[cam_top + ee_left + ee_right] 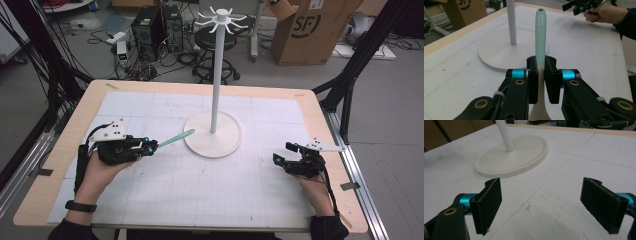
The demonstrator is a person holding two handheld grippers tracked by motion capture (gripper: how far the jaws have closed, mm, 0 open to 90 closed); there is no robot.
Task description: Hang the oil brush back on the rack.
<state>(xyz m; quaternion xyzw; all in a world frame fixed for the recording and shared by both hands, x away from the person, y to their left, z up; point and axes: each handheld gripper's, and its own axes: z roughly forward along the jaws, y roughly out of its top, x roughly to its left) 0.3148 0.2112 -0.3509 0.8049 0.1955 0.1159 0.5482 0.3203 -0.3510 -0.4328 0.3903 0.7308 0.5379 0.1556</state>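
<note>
One mint-green spatula point(540, 37) is clamped between the jaws of the left hand-held gripper point(540, 80). The left gripper view reveals a hole near its handle tip and a cream blade below the jaws; from the high view it is just a thin green stick point(176, 138) pointing toward 2 o'clock, its tip over the edge of the white stand point(214, 131). One stand, with a round base, sits mid-surface point(60, 145). At 4 o'clock from the base, the right hand-held gripper point(541, 205) has its jaws spread wide, holding nothing.
</note>
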